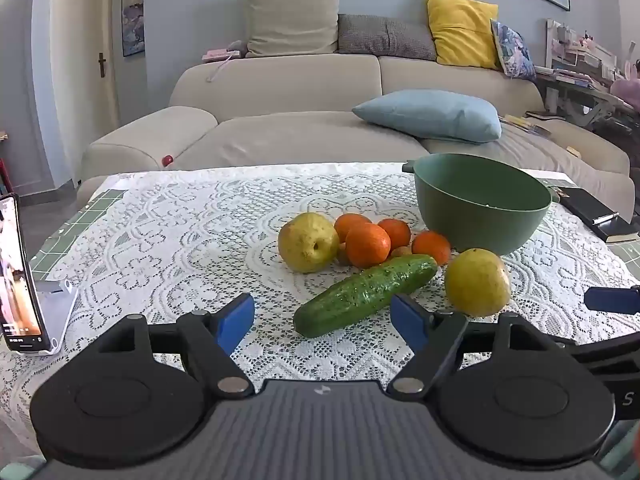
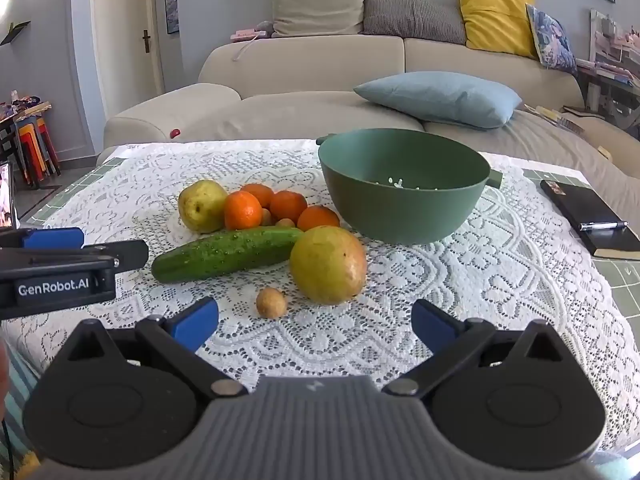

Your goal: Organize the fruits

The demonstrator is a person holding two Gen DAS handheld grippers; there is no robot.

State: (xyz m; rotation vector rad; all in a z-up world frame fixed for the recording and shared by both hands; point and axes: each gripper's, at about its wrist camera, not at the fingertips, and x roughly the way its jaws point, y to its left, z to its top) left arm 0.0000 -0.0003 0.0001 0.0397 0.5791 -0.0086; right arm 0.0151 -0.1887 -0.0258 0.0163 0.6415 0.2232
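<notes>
The left gripper (image 1: 322, 322) fills the near edge of its own view, blue pads spread wide with nothing between them; the near end of the cucumber (image 1: 366, 295) lies just beyond the pads, untouched. The right gripper (image 2: 314, 326) is likewise wide open and holds nothing, hovering over the lace tablecloth (image 2: 460, 300) with a small brown fruit (image 2: 271, 303), perhaps a longan, lying on the cloth just past its left pad.

The cucumber lies slantwise across the middle of the table. Just right of its far end sits a yellow-green pear (image 2: 328, 265), touching or nearly touching it. Behind the cucumber is a cluster: a second pear (image 2: 202, 206) on the left and four oranges (image 2: 243, 210) packed beside it, with a couple more small brown fruits tucked between oranges and cucumber.

Far right of the cluster stands a green bowl (image 2: 404, 216), upright, with small pale specks in its bottom; none of the fruit is in it. To the right of the bowl a black notebook (image 2: 588, 216) lies with a pen (image 2: 602, 225) across it. At the table's left edge a phone (image 1: 18, 276) stands propped on a stand, screen lit. A beige sofa (image 1: 280, 92) with cushions runs behind the table.
</notes>
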